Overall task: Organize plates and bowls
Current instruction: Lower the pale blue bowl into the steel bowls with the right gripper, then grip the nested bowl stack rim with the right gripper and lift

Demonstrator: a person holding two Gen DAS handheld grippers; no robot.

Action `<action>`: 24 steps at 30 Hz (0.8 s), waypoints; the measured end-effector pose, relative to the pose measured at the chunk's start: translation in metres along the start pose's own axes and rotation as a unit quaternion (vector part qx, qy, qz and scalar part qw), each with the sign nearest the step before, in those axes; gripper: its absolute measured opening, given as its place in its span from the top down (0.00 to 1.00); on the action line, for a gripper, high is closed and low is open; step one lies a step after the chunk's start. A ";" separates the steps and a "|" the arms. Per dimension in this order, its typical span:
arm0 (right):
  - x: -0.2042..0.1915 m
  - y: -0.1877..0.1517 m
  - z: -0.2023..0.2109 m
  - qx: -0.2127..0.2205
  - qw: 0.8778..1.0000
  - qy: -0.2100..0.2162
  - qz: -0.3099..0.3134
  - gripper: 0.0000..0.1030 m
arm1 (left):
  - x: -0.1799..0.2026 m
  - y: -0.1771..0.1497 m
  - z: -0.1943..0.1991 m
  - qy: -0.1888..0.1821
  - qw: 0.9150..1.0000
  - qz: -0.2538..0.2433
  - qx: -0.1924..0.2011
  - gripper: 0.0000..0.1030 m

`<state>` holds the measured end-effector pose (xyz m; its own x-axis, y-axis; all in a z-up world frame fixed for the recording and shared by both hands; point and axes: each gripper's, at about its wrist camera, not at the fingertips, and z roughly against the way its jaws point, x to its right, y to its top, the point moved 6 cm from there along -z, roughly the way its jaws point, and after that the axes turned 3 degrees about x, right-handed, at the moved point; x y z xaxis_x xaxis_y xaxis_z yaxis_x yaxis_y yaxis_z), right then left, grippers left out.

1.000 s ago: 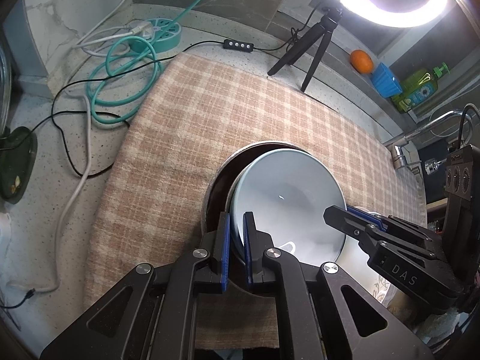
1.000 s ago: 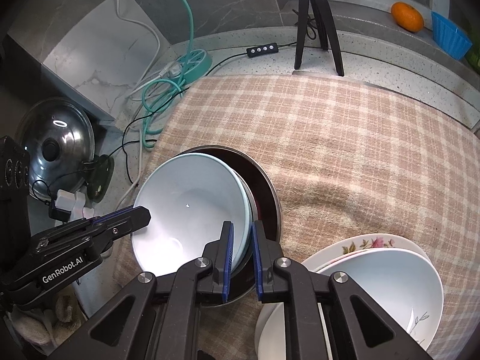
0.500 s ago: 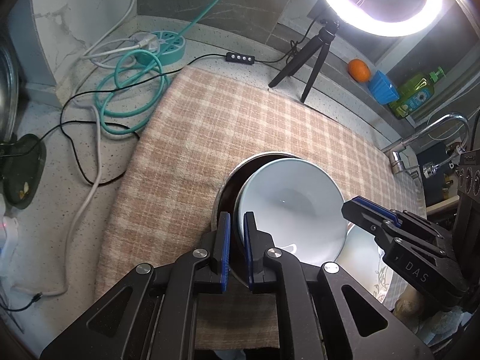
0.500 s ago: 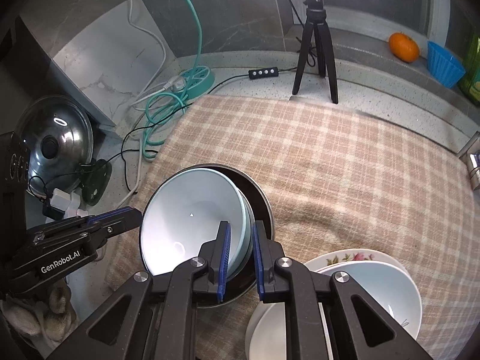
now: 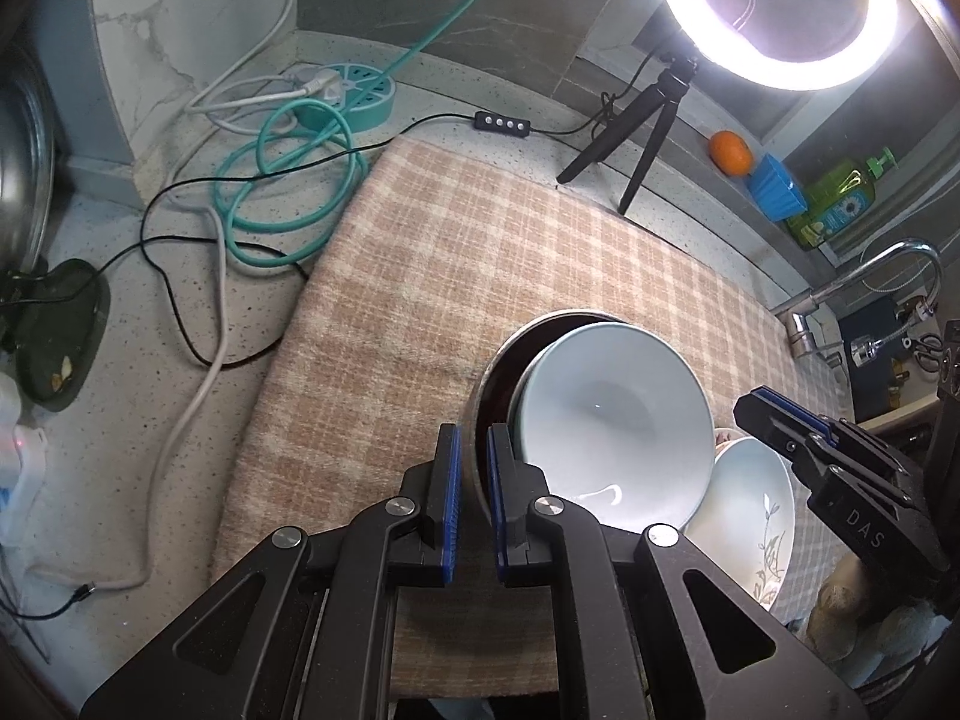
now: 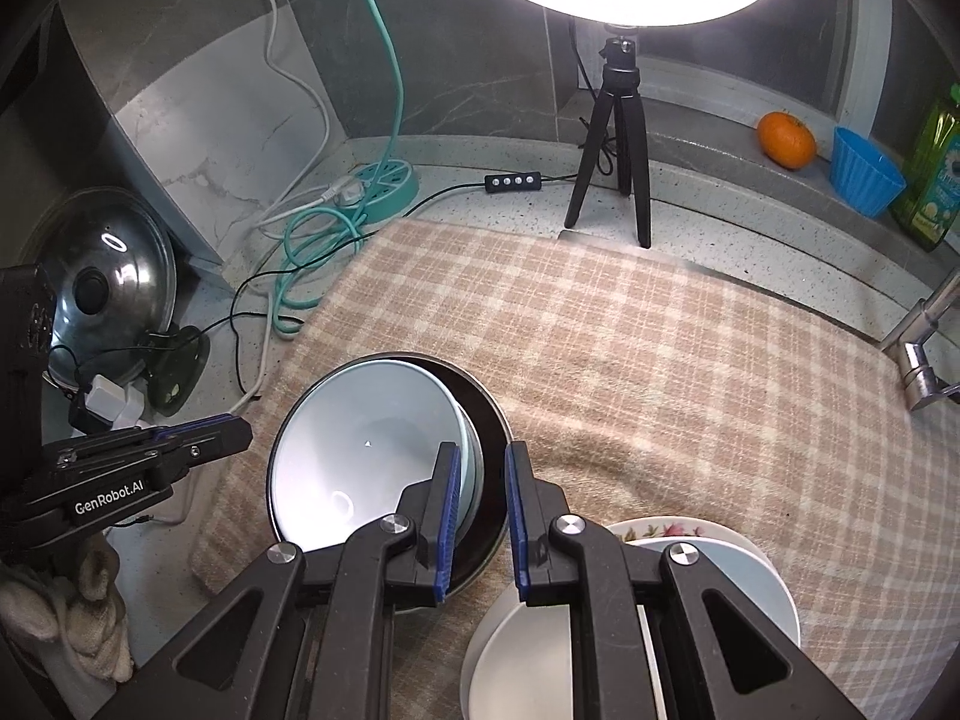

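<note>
Left wrist view: left gripper [image 5: 473,495] closed on the near rim of the dark metal bowl [image 5: 498,366], pale blue bowl [image 5: 606,420] nested inside, white plate [image 5: 750,504] at 3 o'clock. Right wrist view: right gripper [image 6: 482,510] straddles the same dark rim, jaws nearly closed, contact unclear.

Both grippers, left gripper [image 5: 474,498] and right gripper [image 6: 483,516], are matte black plastic linkages with silver round screws at the joints and ribbed blue pads inside the fingers [image 5: 451,492], white lettering "GenRobot.AI" on the left, "DAS" on the right.
</note>
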<state>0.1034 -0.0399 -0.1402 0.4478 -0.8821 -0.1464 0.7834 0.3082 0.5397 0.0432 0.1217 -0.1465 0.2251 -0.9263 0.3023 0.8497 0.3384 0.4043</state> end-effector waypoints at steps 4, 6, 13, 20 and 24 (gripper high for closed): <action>0.011 -0.001 -0.005 -0.009 1.000 0.006 -0.024 0.87 | -0.003 0.000 -0.001 -0.003 1.000 0.005 -0.001 0.93; 0.016 -0.002 -0.008 -0.016 0.999 0.012 -0.036 0.87 | -0.004 0.001 -0.002 -0.007 1.000 0.008 -0.001 0.93; 0.032 -0.005 -0.017 -0.039 0.994 0.043 -0.089 0.87 | -0.010 0.000 -0.010 -0.021 0.999 0.022 -0.012 0.93; 0.042 -0.011 -0.030 -0.062 0.987 0.073 -0.132 0.87 | -0.009 -0.004 -0.017 -0.032 0.999 0.024 -0.027 0.93; 0.038 -0.012 -0.033 -0.066 0.986 0.084 -0.130 0.87 | -0.007 -0.004 -0.020 -0.034 0.999 0.021 -0.031 0.93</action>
<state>0.1255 -0.0648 -0.1798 0.2813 -0.8691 -0.4069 0.9256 0.1338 0.3541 0.0480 0.1238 -0.1680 0.2290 -0.8976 0.3767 0.8692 0.3627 0.3359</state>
